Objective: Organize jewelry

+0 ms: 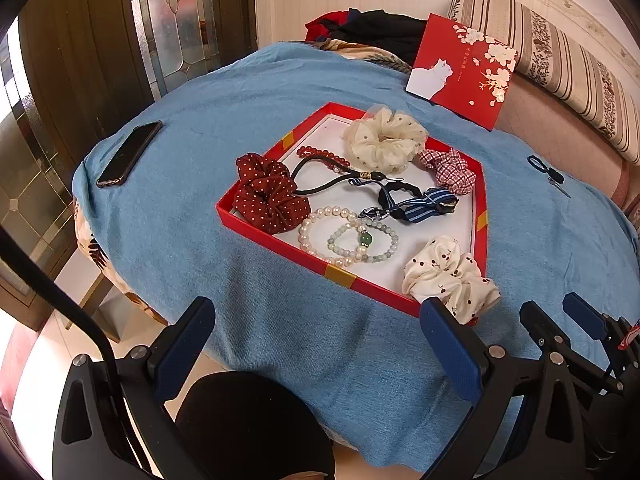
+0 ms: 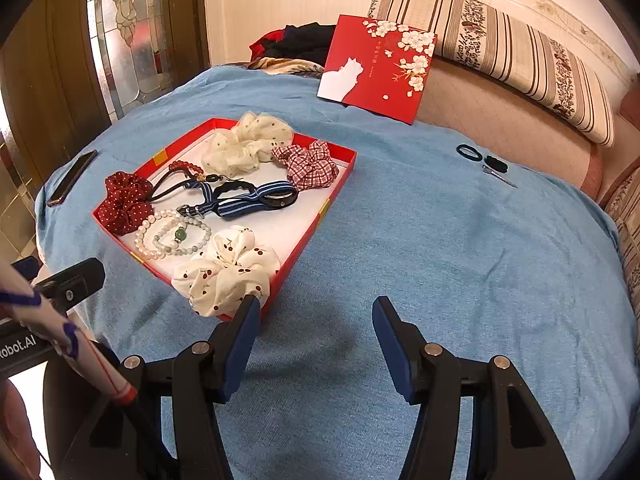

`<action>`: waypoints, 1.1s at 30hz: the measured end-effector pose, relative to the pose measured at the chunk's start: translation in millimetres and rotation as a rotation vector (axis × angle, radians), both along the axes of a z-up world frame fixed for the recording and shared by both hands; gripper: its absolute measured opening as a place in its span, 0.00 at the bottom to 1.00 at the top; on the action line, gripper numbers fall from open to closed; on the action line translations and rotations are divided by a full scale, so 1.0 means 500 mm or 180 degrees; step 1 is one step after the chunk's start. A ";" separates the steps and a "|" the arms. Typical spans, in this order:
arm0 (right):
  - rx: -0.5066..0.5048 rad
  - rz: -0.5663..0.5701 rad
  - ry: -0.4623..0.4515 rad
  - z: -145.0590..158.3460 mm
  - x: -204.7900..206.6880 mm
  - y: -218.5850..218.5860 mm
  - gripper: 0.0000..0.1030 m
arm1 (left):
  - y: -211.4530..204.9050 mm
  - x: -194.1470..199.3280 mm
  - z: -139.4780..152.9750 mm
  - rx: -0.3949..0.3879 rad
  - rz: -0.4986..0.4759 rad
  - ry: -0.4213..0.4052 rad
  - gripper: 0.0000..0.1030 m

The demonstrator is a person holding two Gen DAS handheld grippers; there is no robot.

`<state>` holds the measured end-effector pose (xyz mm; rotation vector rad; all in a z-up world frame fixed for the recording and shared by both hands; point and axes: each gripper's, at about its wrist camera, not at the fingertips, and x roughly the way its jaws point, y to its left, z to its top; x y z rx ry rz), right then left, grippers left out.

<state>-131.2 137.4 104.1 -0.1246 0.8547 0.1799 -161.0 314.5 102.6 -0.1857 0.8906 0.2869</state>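
Observation:
A red tray [image 1: 256, 226] [image 2: 304, 258] lies on the blue cloth. It holds a dark red dotted scrunchie [image 1: 266, 196] [image 2: 124, 202], a cream scrunchie [image 1: 384, 140] [image 2: 244, 142], a red checked scrunchie [image 1: 450, 170] [image 2: 310, 164], a cherry-print scrunchie [image 1: 448, 274] [image 2: 226, 268], a pearl bracelet [image 1: 320, 226] [image 2: 146, 236], a jade bead bracelet [image 1: 362, 242] [image 2: 182, 236], red beads [image 1: 316, 154], a black cord and a striped band [image 1: 420, 202] [image 2: 248, 196]. My left gripper [image 1: 316, 312] is open and empty before the tray's near edge. My right gripper [image 2: 316, 310] is open and empty beside the tray's near right corner.
A phone [image 1: 130, 152] [image 2: 72, 182] lies left of the tray. A red lid with a white cat [image 1: 462, 68] [image 2: 378, 66] leans at the back. A blue hair tie, a black one and a hairpin [image 2: 486, 162] lie far right. Striped cushions [image 2: 500, 48] stand behind.

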 end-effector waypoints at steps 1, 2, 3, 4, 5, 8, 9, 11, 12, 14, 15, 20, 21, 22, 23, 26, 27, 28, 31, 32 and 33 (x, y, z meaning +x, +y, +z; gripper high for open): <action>-0.0012 0.0000 0.0001 -0.001 0.000 0.001 0.61 | 0.003 0.001 -0.001 -0.0011 -0.0005 0.0001 0.99; -0.0025 0.0000 0.0003 -0.003 0.001 0.003 0.61 | 0.005 0.002 -0.001 -0.0027 -0.0012 0.0002 0.99; -0.0032 -0.0002 0.0005 -0.005 0.001 0.005 0.61 | 0.007 0.004 -0.002 -0.0038 -0.0013 0.0006 0.99; -0.0039 -0.0003 0.0006 -0.006 0.001 0.006 0.61 | 0.008 0.004 -0.003 -0.0050 -0.0011 0.0011 0.99; -0.0048 -0.0005 0.0004 -0.007 0.001 0.008 0.61 | 0.009 0.004 -0.004 -0.0059 -0.0016 0.0015 0.99; -0.0083 -0.0005 -0.0005 -0.009 0.001 0.010 0.61 | 0.012 0.006 -0.007 -0.0079 -0.0027 0.0032 0.99; -0.0089 -0.0008 -0.0008 -0.010 0.000 0.011 0.61 | 0.013 0.006 -0.007 -0.0086 -0.0026 0.0036 0.99; -0.0086 -0.0017 -0.0010 -0.010 -0.001 0.012 0.62 | 0.014 0.006 -0.008 -0.0103 -0.0027 0.0041 0.99; -0.0080 -0.0024 -0.0012 -0.010 -0.001 0.010 0.63 | 0.014 0.006 -0.008 -0.0106 -0.0030 0.0042 0.99; -0.0076 -0.0038 -0.0016 -0.010 -0.002 0.008 0.63 | 0.013 0.005 -0.008 -0.0101 -0.0035 0.0040 0.99; -0.0074 -0.0049 -0.0020 -0.010 -0.002 0.005 0.63 | 0.013 0.005 -0.008 -0.0099 -0.0036 0.0040 0.99; -0.0068 -0.0093 -0.0030 -0.011 -0.007 -0.005 0.64 | 0.003 0.006 -0.006 -0.0093 -0.0080 0.0041 0.99; -0.0063 -0.0103 -0.0030 -0.011 -0.008 -0.008 0.64 | 0.000 0.006 -0.005 -0.0094 -0.0095 0.0042 0.99; -0.0054 -0.0112 -0.0028 -0.012 -0.009 -0.011 0.64 | -0.004 0.005 -0.004 -0.0103 -0.0115 0.0040 0.99; -0.0045 -0.0120 -0.0027 -0.012 -0.010 -0.014 0.64 | -0.006 0.004 -0.003 -0.0114 -0.0131 0.0036 0.99; -0.0029 -0.0151 -0.0040 -0.010 -0.012 -0.022 0.64 | -0.017 0.003 0.000 -0.0173 -0.0192 0.0032 0.99; -0.0022 -0.0166 -0.0047 -0.009 -0.012 -0.027 0.64 | -0.020 0.002 0.001 -0.0174 -0.0200 0.0032 0.99; -0.0018 -0.0177 -0.0053 -0.008 -0.013 -0.029 0.64 | -0.024 0.002 0.002 -0.0171 -0.0212 0.0034 0.99; -0.0006 -0.0221 -0.0081 -0.004 -0.016 -0.041 0.64 | -0.031 0.002 0.004 -0.0148 -0.0230 0.0043 0.99; -0.0012 -0.0234 -0.0094 -0.003 -0.016 -0.045 0.64 | -0.035 0.001 0.006 -0.0139 -0.0236 0.0045 0.99; -0.0024 -0.0242 -0.0109 -0.002 -0.017 -0.049 0.65 | -0.038 0.000 0.007 -0.0130 -0.0239 0.0044 0.99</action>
